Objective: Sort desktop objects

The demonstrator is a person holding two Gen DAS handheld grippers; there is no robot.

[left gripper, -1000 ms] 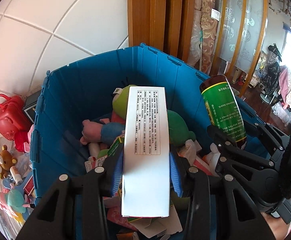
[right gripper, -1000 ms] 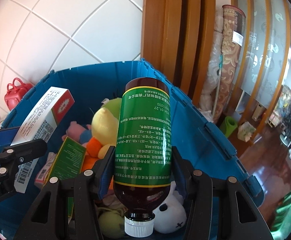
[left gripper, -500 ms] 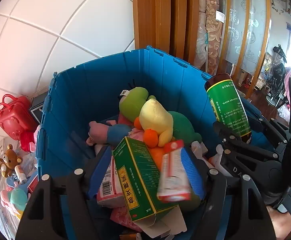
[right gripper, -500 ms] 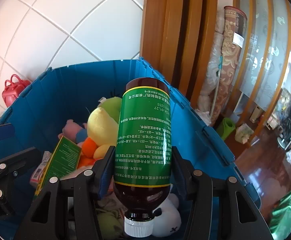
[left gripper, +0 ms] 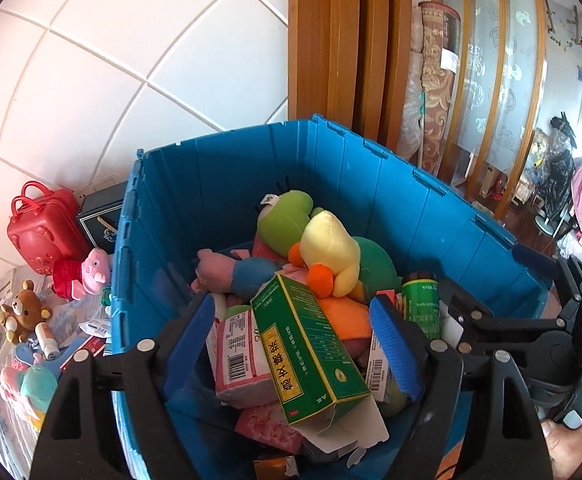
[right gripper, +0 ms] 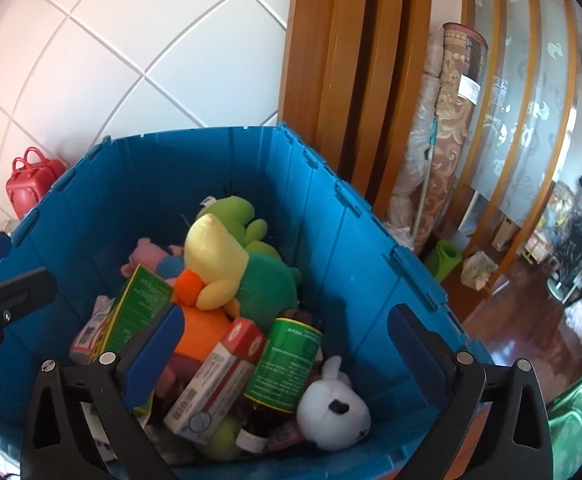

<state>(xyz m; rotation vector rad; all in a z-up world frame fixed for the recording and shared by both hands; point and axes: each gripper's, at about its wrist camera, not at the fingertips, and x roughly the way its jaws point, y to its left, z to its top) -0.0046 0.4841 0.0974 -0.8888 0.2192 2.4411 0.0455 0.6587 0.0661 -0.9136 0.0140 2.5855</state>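
Both my grippers hang over the blue crate (right gripper: 355,248), pointing down into it. My left gripper (left gripper: 293,344) has its jaws opening, and nothing is pressed between the blue pads: the green carton (left gripper: 307,340) that shows between them lies loose on the heap inside the crate, tilted, its open flap toward me. Just left of it a pink-and-white box (left gripper: 237,354) with a barcode leans against its side.

My right gripper (right gripper: 287,354) has its jaws opening too, spread as wide as they go, and it grips nothing. Below and between its pads the brown bottle with the green label (right gripper: 287,364) lies in the crate, its white cap toward me and its base pointing away. It rests against a red-and-white box (right gripper: 219,376) on its left, and a white plush toy (right gripper: 333,404) sits just beside it on the right, by the near right wall.

Farther in, a yellow plush duck (right gripper: 211,256) with an orange beak lies on top of the pile, with a green plush frog (left gripper: 285,216) behind it and a pink plush (left gripper: 221,264) to the left. The crate stands against a white tiled wall (left gripper: 131,60).

Outside the crate, on the left, there is a red toy suitcase (left gripper: 41,228), a pink pig plush (left gripper: 87,276) just beside it, and a small brown bear (left gripper: 23,308) nearer to me.
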